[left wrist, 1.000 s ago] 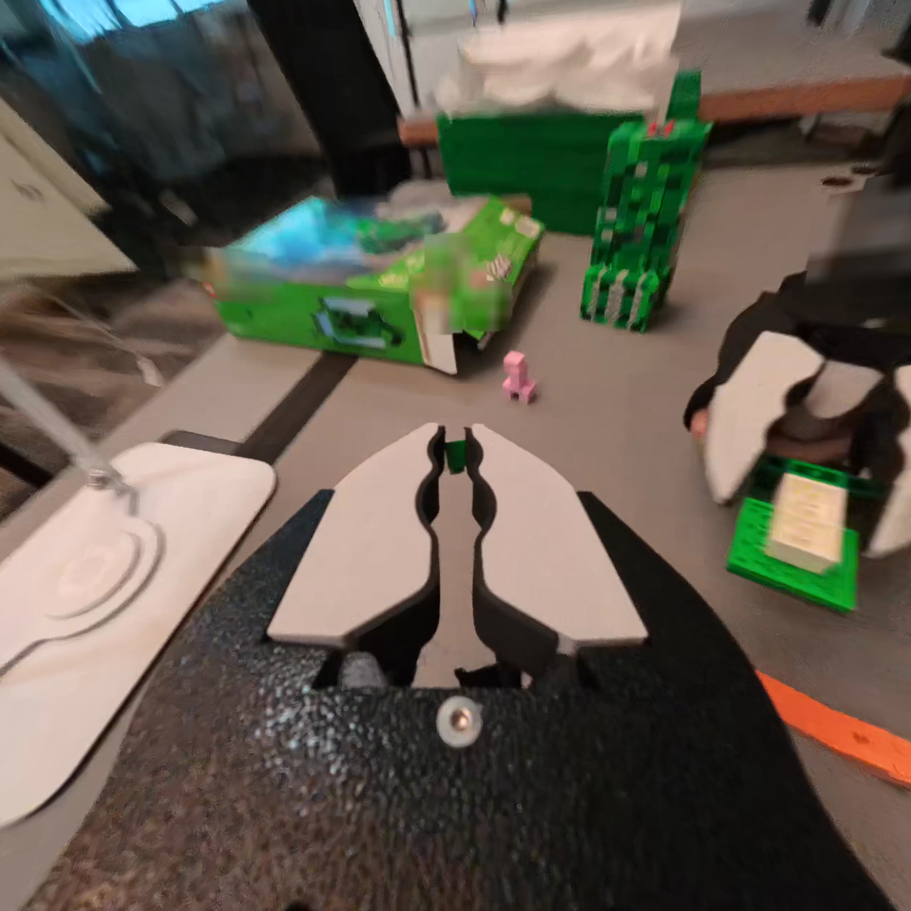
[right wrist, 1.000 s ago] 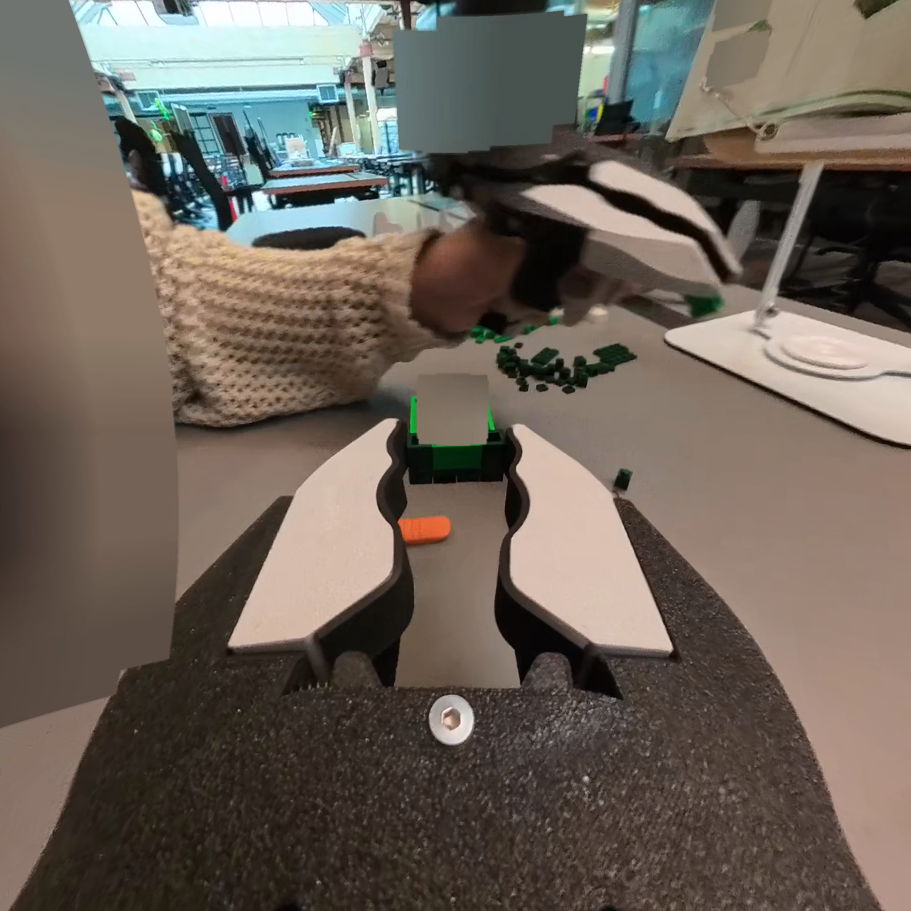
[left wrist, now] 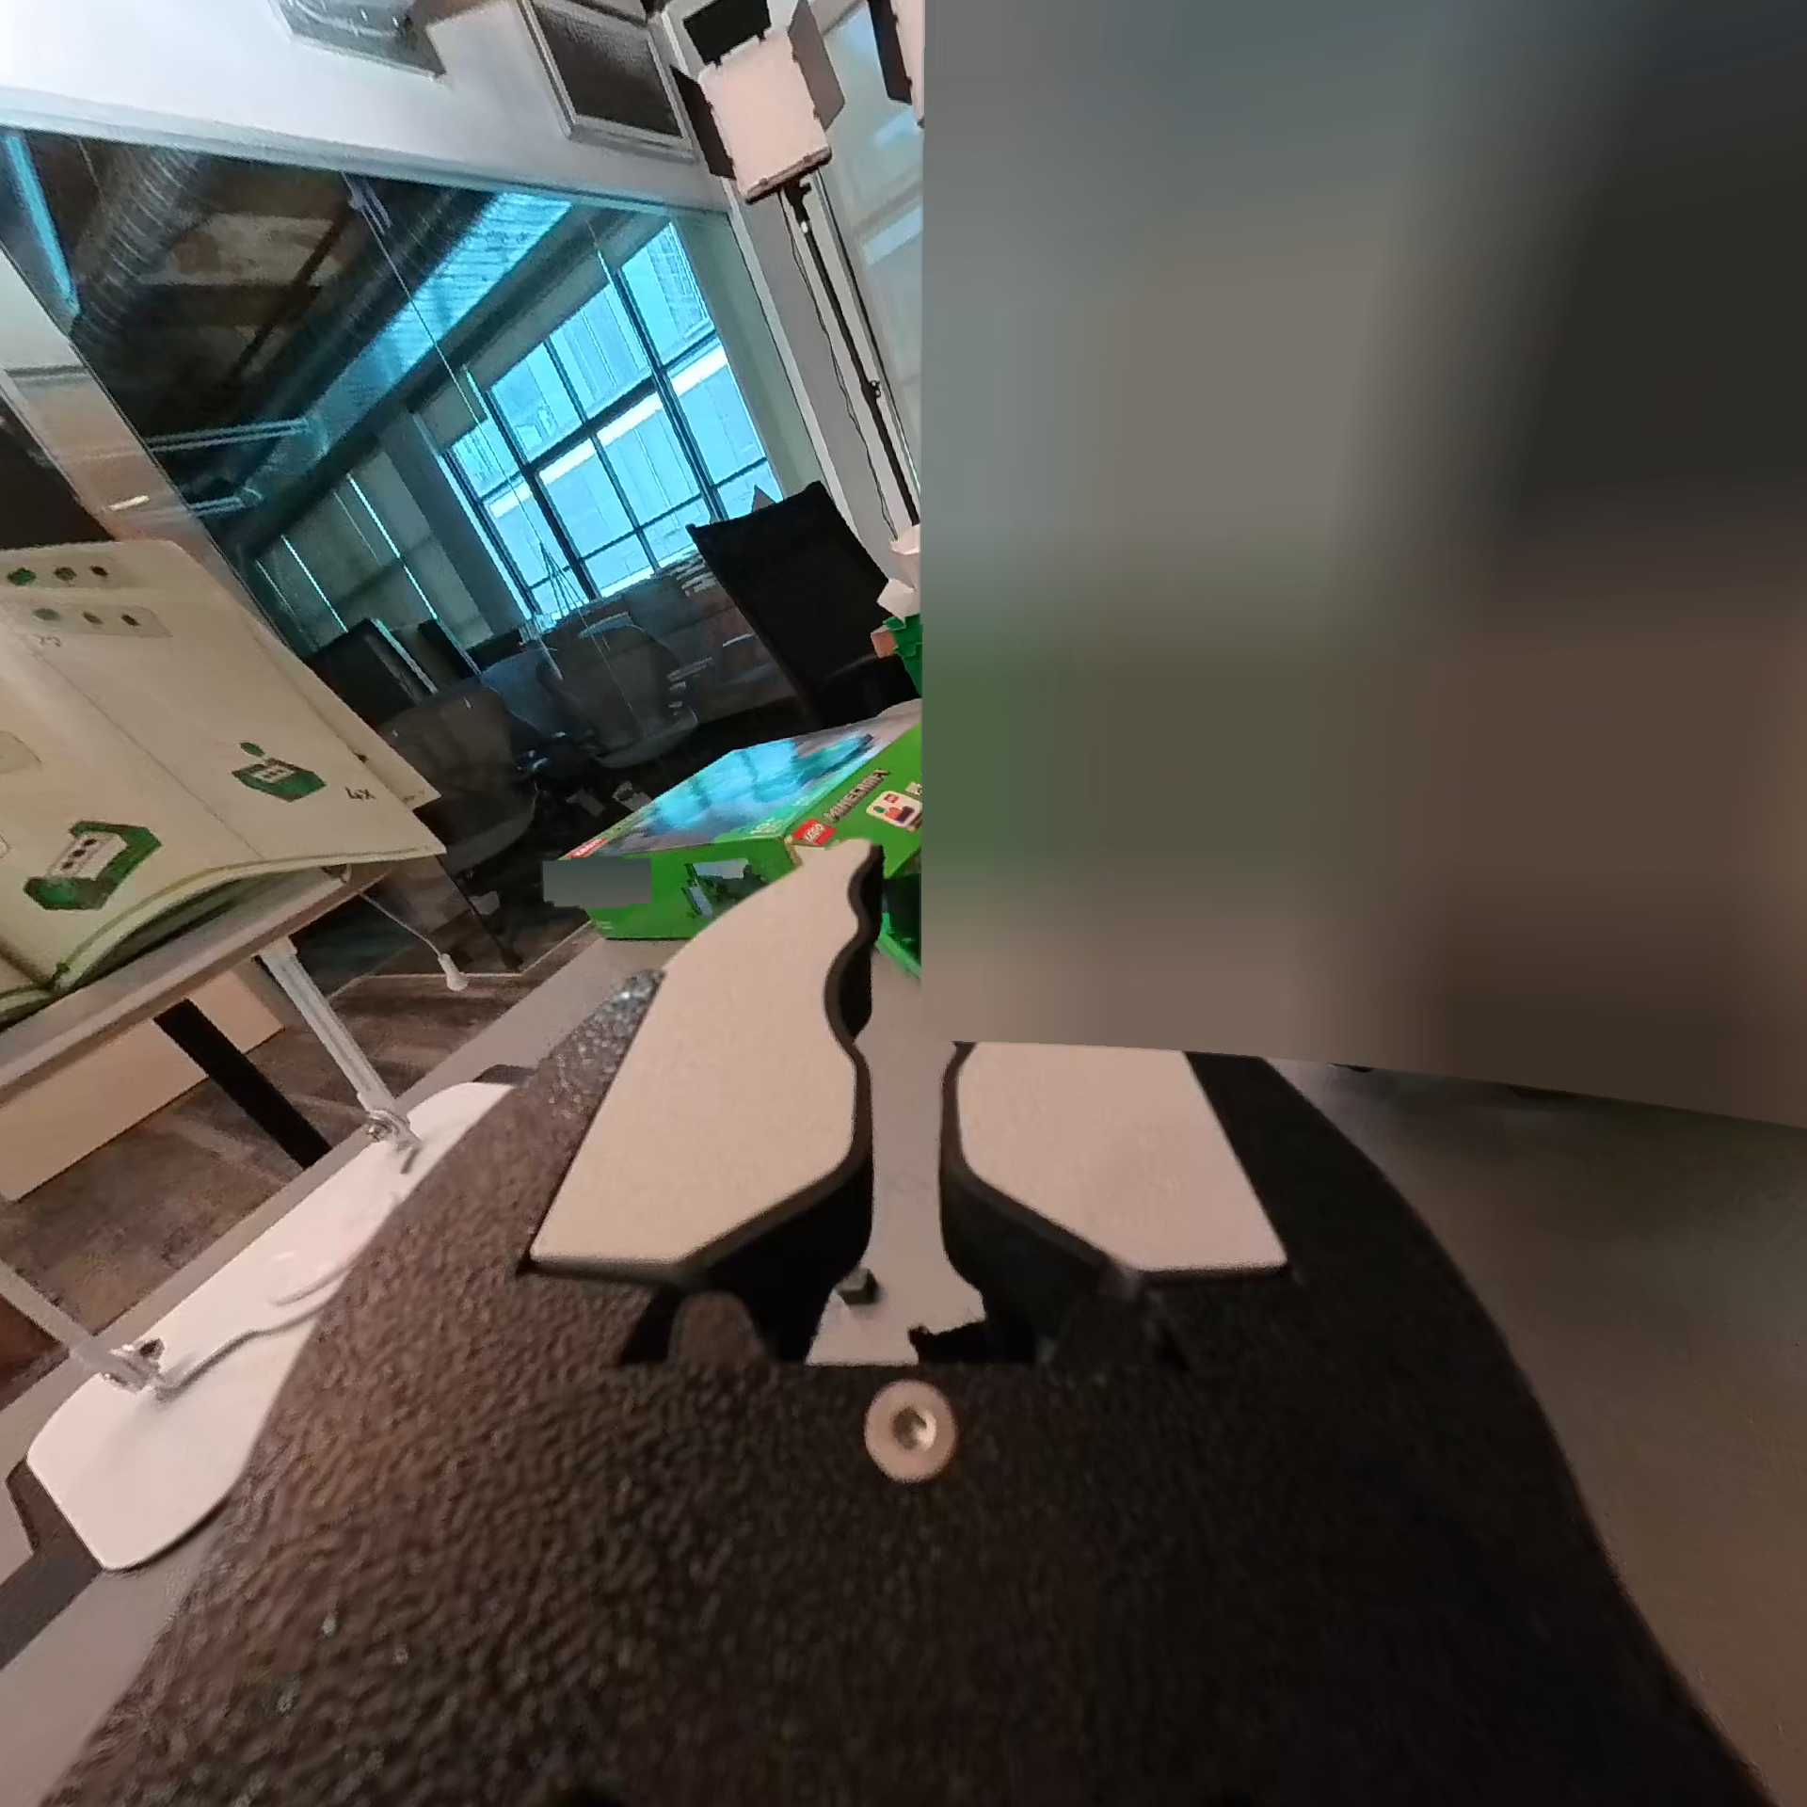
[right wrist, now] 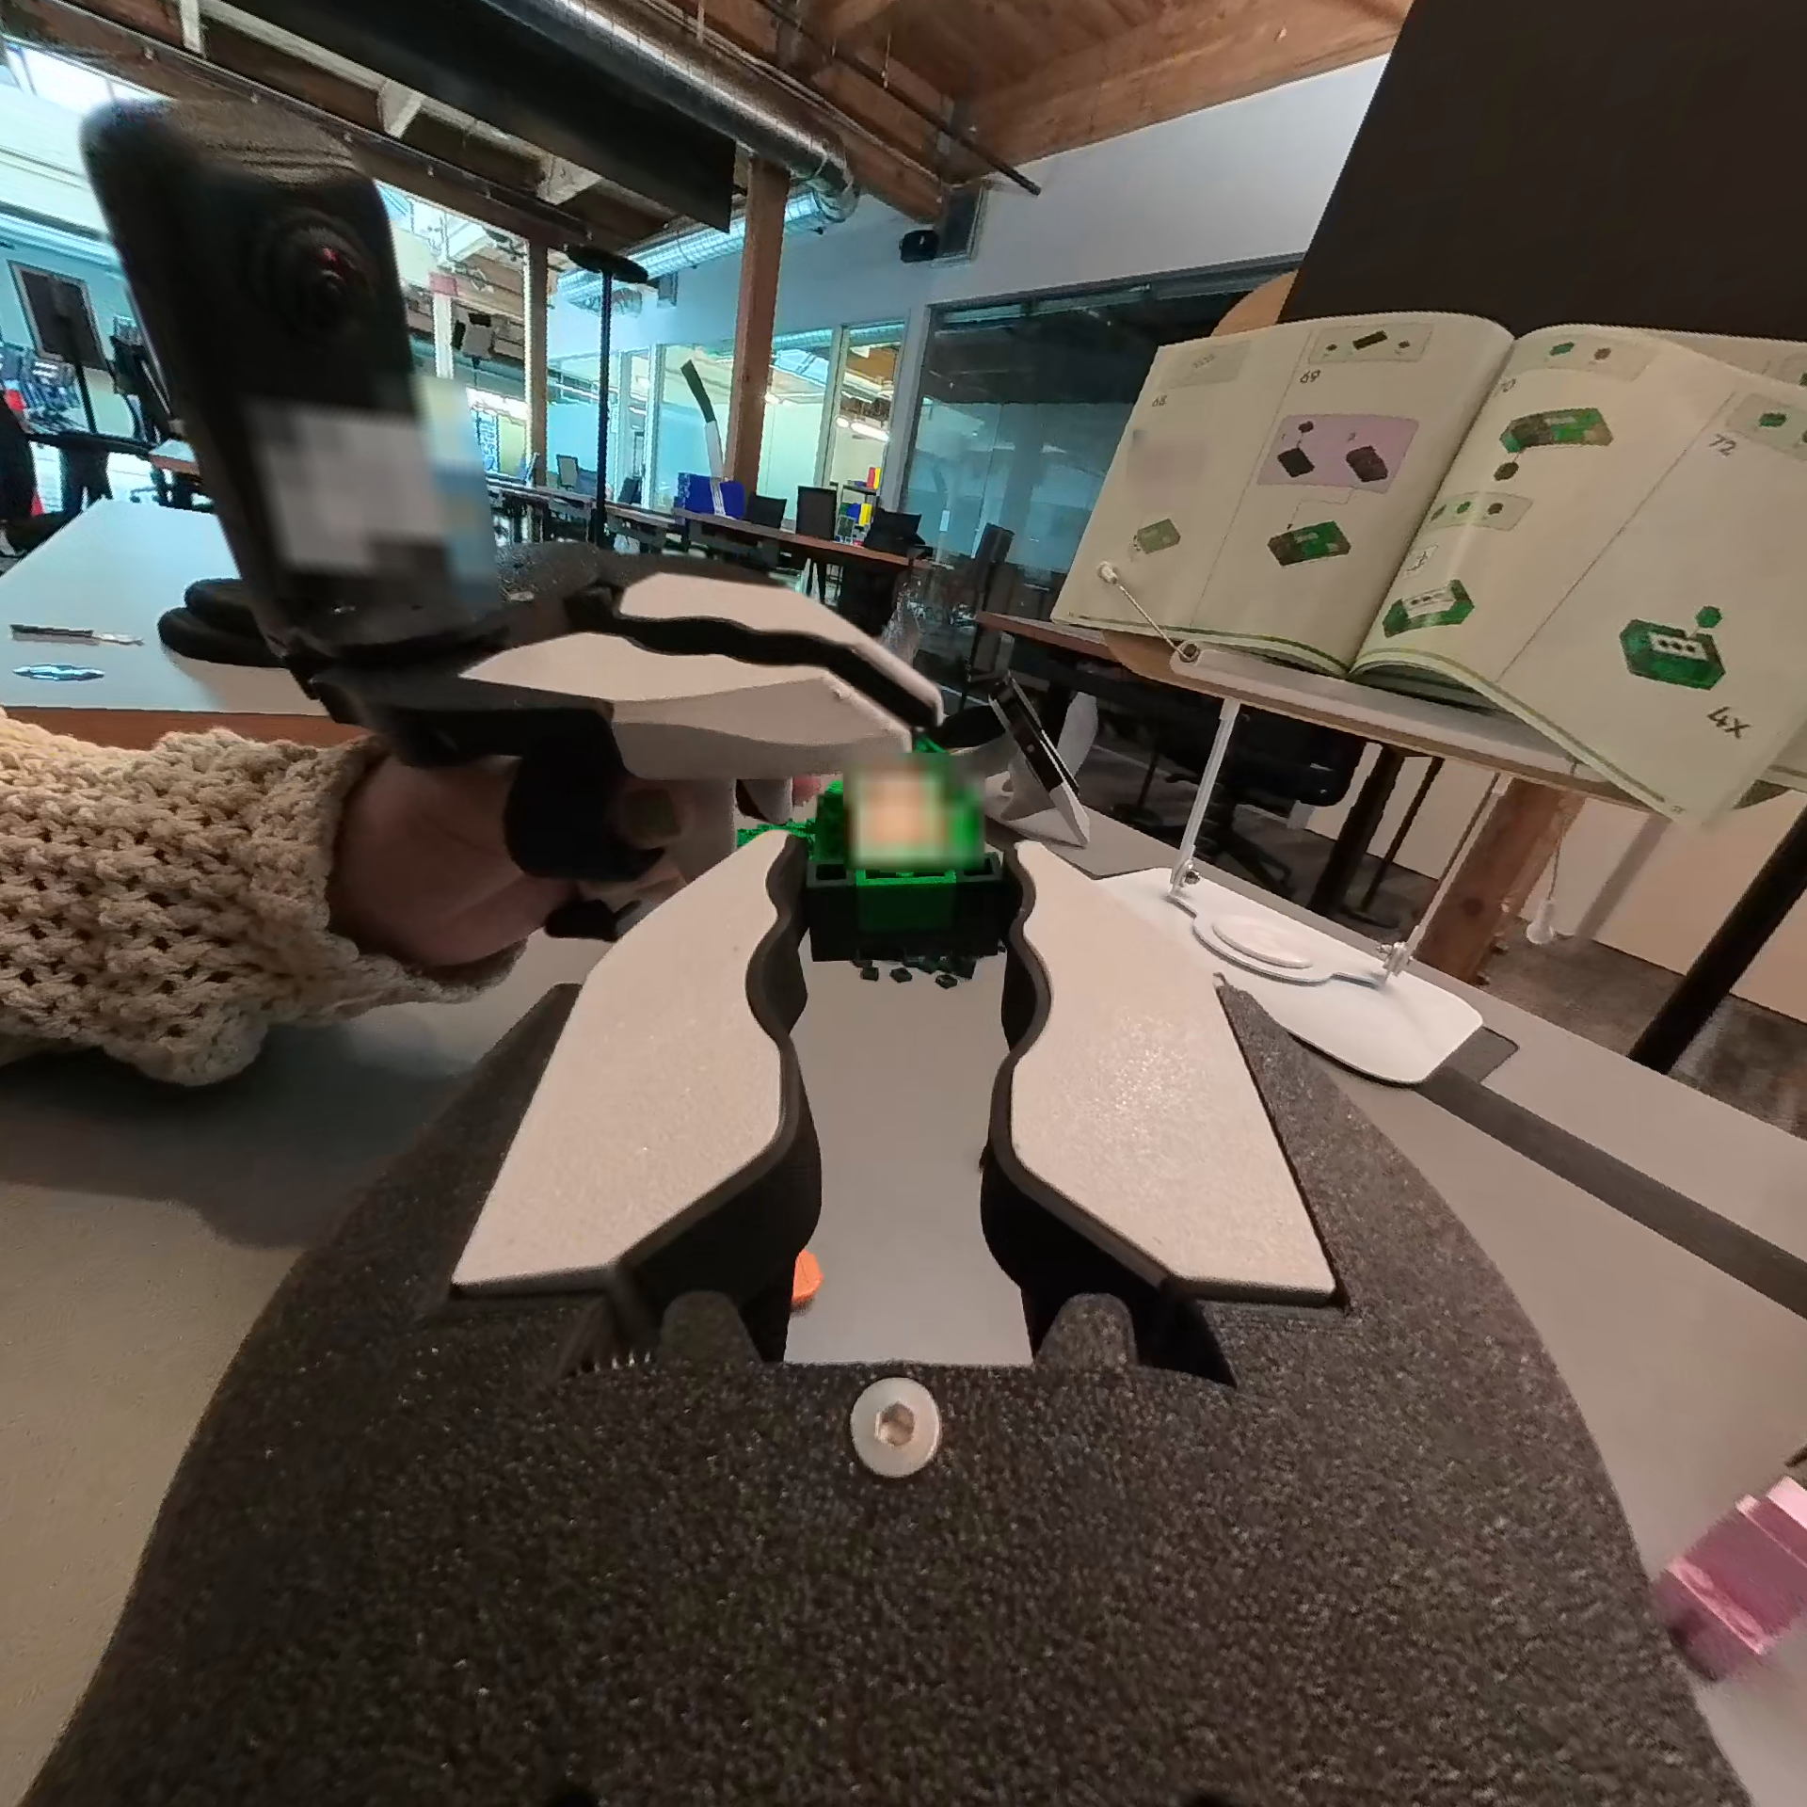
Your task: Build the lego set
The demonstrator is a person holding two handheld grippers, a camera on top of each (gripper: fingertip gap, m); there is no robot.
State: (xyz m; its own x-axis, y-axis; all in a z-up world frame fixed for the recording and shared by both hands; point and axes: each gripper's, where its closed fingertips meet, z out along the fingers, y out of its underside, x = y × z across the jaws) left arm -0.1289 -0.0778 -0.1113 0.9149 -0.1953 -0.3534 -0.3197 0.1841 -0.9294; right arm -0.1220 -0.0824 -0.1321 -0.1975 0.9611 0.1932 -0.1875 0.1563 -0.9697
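The green block (right wrist: 904,895) is clamped between the fingertips of the right gripper (right wrist: 904,880), above the grey table (right wrist: 147,1271). The left gripper (right wrist: 880,714) is held just above the block, its fingers nearly together; whether anything is pinched cannot be told, as the tips are masked. An open manual (right wrist: 1467,518) is propped on a stand at the right.

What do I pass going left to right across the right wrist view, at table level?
Cream knit sleeve → hand holding the left tool → green lego build between the right tool's fingers → white stand base → open instruction booklet on the stand.
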